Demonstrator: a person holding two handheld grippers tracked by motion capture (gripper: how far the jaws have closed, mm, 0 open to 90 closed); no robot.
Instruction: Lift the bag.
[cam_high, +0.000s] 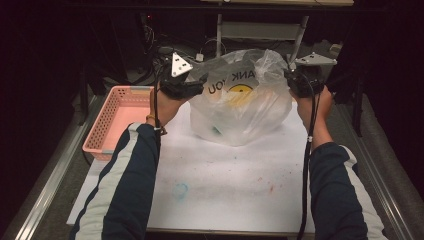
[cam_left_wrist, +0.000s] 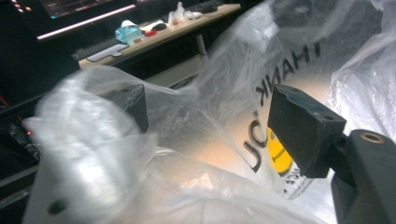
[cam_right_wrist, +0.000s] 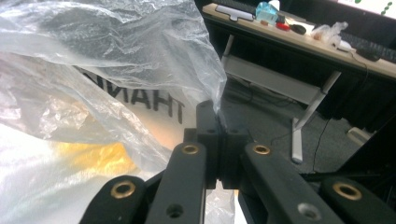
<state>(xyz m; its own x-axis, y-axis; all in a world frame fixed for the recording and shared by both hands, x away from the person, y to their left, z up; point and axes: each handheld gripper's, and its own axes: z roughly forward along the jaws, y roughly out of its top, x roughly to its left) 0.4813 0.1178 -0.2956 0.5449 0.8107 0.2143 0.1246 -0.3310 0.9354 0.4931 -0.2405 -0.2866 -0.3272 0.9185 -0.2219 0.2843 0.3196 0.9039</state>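
Plastic bag on table, right gripper jaws pinching its edge — left gripper jaws wide, film loose between

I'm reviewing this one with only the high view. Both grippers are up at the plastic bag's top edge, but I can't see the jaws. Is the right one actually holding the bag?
Observer: Yes. In the right gripper view the right gripper has its jaws closed together, with a fold of the plastic bag pinched between them.
Operator: And the left one?
Observer: In the left gripper view the left gripper stands with its jaws wide apart. Bag film drapes over one jaw, and the pads are not pressing on it.
Operator: Anything readable on the bag from there?
Observer: The left gripper view shows black lettering and part of a yellow round print just behind the far jaw.
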